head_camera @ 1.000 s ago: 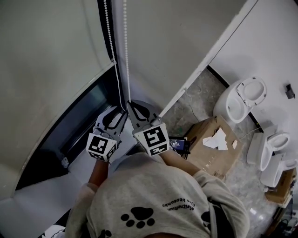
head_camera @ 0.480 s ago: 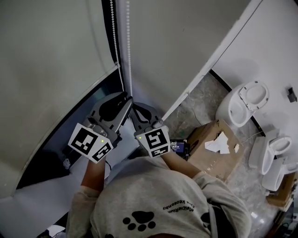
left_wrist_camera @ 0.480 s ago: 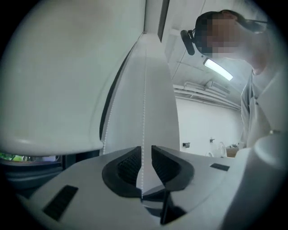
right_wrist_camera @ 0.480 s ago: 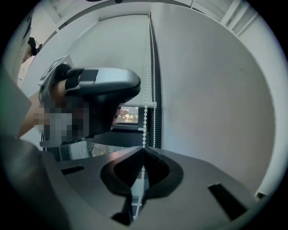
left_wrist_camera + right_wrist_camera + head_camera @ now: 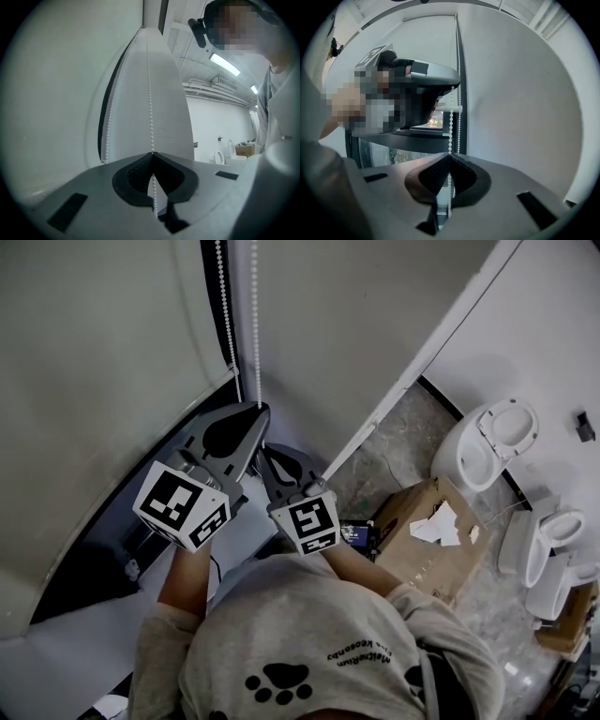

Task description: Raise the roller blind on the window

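While the big roller blind [image 5: 94, 381] hangs low over the dark window [image 5: 112, 540], the left gripper [image 5: 259, 412] pinches one strand of the bead chain [image 5: 255, 334] by the blind's right edge. The right gripper [image 5: 266, 450] pinches that same strand just below.

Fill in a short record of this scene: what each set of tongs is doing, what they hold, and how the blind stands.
Left tongs: shut on the bead chain
Right tongs: shut on the same strand, below the left tongs
Free strand: untouched, left of the held one
Roller blind: partly down; window glass shows beneath
Floor: cardboard box, toilets
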Motion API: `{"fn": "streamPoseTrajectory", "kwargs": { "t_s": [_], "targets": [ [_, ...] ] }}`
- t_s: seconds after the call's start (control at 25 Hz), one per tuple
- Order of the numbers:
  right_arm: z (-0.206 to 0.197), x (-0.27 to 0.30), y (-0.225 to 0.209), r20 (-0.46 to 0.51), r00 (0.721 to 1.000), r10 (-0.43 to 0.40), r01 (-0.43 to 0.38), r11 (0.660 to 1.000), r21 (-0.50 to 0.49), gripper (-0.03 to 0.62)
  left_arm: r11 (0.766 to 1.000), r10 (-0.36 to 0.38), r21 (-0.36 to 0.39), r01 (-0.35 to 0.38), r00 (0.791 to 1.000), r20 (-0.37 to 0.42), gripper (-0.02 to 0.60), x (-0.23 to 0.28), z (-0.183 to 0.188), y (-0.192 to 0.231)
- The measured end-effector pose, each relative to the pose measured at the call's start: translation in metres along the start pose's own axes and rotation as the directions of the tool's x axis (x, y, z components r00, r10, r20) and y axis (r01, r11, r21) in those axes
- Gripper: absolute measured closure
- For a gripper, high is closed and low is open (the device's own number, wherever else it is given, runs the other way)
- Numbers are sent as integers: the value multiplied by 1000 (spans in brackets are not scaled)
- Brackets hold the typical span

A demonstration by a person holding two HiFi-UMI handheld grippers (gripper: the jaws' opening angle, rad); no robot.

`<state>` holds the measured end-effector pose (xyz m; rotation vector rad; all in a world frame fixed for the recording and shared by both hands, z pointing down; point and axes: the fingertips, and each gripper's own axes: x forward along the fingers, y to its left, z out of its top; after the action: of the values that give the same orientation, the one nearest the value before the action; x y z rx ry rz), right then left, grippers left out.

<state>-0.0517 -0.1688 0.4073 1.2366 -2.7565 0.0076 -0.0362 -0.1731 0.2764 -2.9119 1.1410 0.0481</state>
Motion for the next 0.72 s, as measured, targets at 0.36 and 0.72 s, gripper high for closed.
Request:
{"fn": "streamPoseTrajectory", "kwargs": {
  "t_s": [0.36, 0.72],
  "targets": [
    [-26, -3, 5, -42, 999, -5, 5, 1000, 11, 585, 999, 2, -33, -3, 1000, -29, 574, -3, -26, -7],
    [-86, 1, 4, -158, 987, -25, 25, 1000, 2, 585, 995, 21, -100, -29, 997, -79, 574, -4, -86, -9]
  ]
}}
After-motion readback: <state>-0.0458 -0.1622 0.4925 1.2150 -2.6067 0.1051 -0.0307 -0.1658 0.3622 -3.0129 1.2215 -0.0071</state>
